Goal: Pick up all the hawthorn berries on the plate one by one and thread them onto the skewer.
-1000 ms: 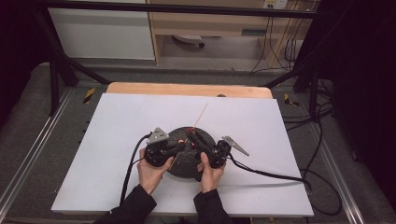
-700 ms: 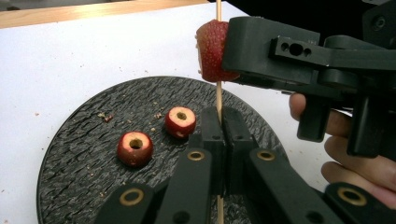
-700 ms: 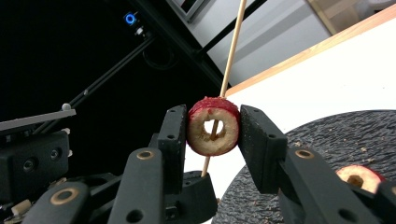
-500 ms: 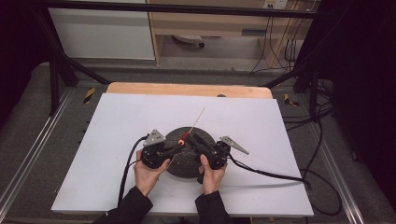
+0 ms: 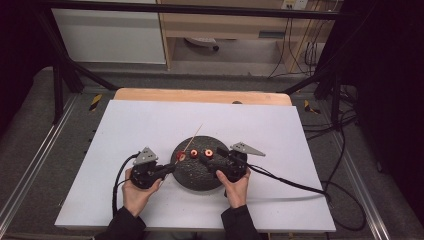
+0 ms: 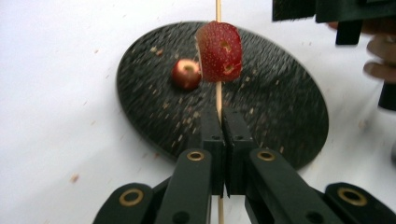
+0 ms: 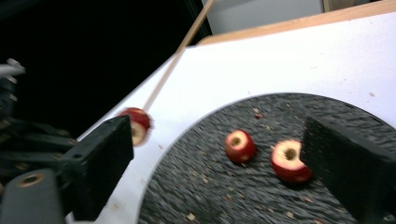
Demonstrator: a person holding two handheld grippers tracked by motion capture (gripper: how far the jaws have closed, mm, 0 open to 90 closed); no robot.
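Now the left tool (image 6: 219, 122) is clamped on a wooden skewer (image 6: 218, 95) with one strawberry piece (image 6: 219, 51) threaded just beyond its tips. Right tool (image 7: 215, 163): jaws just opened, standing wide apart, nothing pinched. Two loose strawberry pieces (image 7: 240, 145) (image 7: 289, 161) lie between them on the black round plate (image 5: 192, 175). White tabletop (image 5: 280, 130) lies bare around both tools, edges well off.

Skewer (image 6: 218, 100) tip cut off by the left gripper view's top edge, plate (image 7: 261, 196) cropped at the right gripper view's bottom, fruit pieces (image 7: 240, 145) motion-blurred
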